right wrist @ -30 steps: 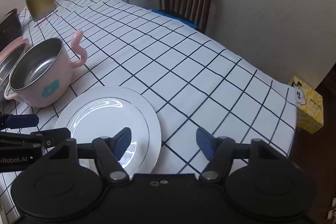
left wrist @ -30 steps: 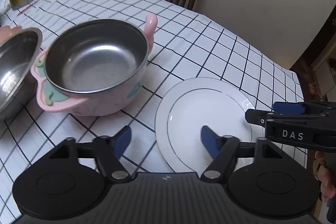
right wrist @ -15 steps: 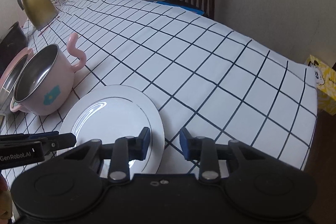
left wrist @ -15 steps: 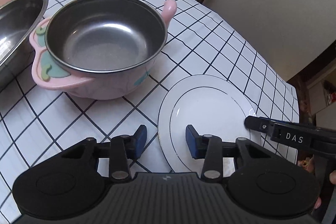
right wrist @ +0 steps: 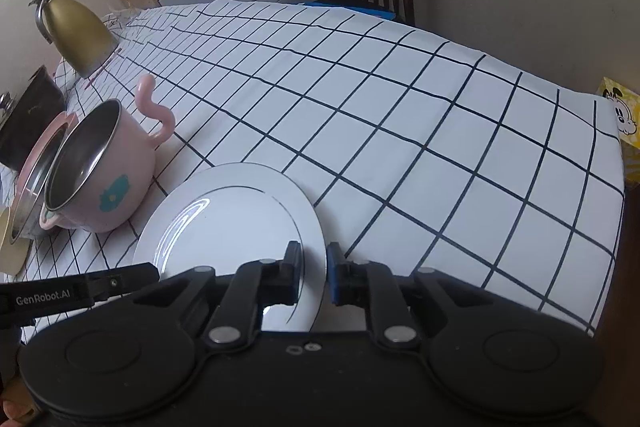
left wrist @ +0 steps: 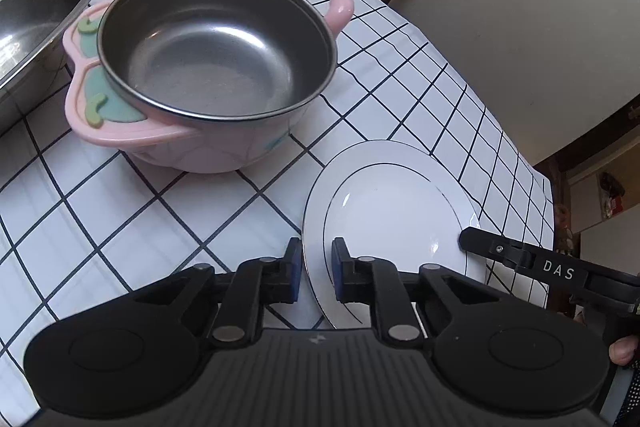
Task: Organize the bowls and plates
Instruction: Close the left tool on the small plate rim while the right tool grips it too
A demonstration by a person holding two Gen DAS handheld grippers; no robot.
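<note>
Left wrist view shows your left gripper (left wrist: 314, 269) with its jaws just closed in around the near left rim of the white plate (left wrist: 394, 213), rim between the blue pads. Your right gripper (right wrist: 314, 273) has likewise just narrowed its jaws onto the plate's (right wrist: 228, 223) opposite rim. That plate lies flat on the checked desk (right wrist: 400, 131), near your edge. Just beside it stands a pink steel-lined bowl (left wrist: 216, 47), and a second steel bowl (left wrist: 36, 11) sits beyond that one.
</note>
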